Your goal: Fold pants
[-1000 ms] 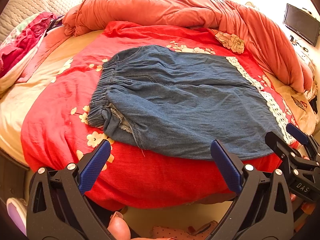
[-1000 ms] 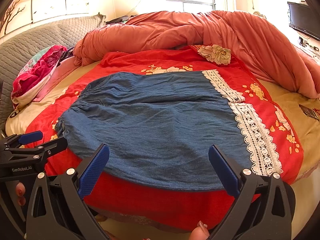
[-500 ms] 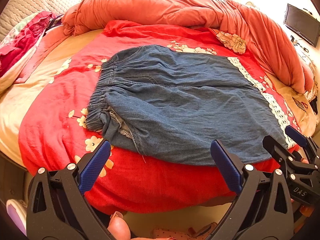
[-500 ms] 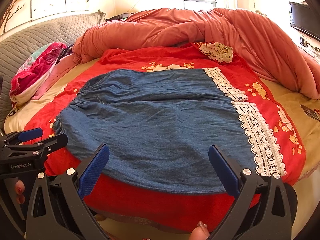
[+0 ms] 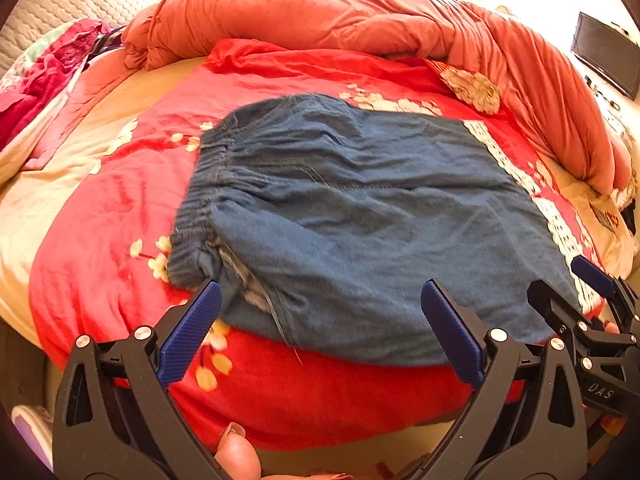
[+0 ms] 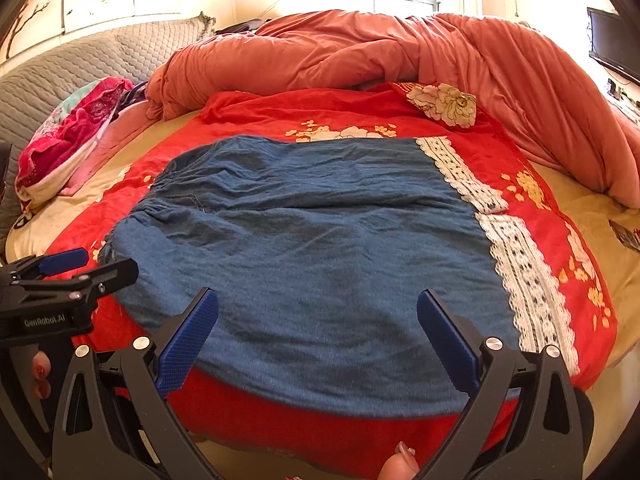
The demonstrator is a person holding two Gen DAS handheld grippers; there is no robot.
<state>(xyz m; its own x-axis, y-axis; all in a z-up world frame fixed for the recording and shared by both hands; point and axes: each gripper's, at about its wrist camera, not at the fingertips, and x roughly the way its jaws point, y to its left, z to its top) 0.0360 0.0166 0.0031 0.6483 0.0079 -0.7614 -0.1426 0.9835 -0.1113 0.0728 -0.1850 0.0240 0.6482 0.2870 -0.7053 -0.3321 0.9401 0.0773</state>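
Blue denim pants (image 5: 360, 216) with white lace hems (image 6: 520, 276) lie flat on a red floral blanket (image 5: 120, 208) on the bed. Your left gripper (image 5: 320, 320) and right gripper (image 6: 318, 322) hover at their near edge, jaws wide apart, holding nothing.
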